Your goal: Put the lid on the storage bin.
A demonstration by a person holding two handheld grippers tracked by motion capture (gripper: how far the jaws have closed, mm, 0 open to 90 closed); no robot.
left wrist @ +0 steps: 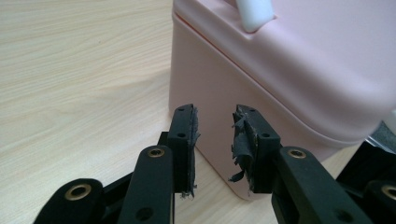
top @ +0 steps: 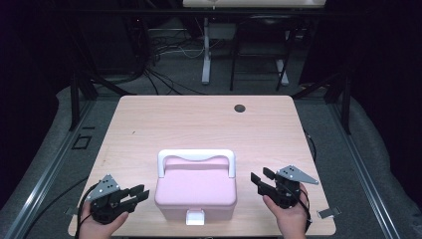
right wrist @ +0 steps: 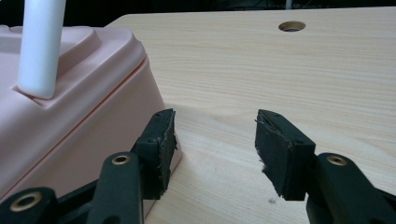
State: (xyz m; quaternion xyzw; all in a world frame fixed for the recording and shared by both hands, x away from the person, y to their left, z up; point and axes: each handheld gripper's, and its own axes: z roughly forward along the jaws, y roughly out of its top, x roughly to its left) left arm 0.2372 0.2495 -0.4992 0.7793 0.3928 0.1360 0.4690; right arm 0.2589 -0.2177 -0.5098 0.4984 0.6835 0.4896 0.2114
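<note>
at the table's seven o'clock corner, the left gripper [top: 141, 194] sat in a hand, its jaws parted with nothing between them, pointing toward three o'clock at the pink box [top: 195, 190]. its worn pads [left wrist: 243, 135] stood just beside the box's near left corner, apart from the wall as far as the left gripper view showed. the box sat at six o'clock on the wooden table [top: 199, 124], lid down, its white handle [top: 196, 156] upright at the twelve o'clock edge of the lid and its white latch [top: 195, 217] on the front at six o'clock, apparently fastened. at five o'clock the right gripper [top: 262, 177] waited with jaws wide and empty, aimed toward ten o'clock, near the box's right side. judging by this, nothing was done yet: the box was ungripped and closed, so grasping, unlatching or lifting all remained.
</note>
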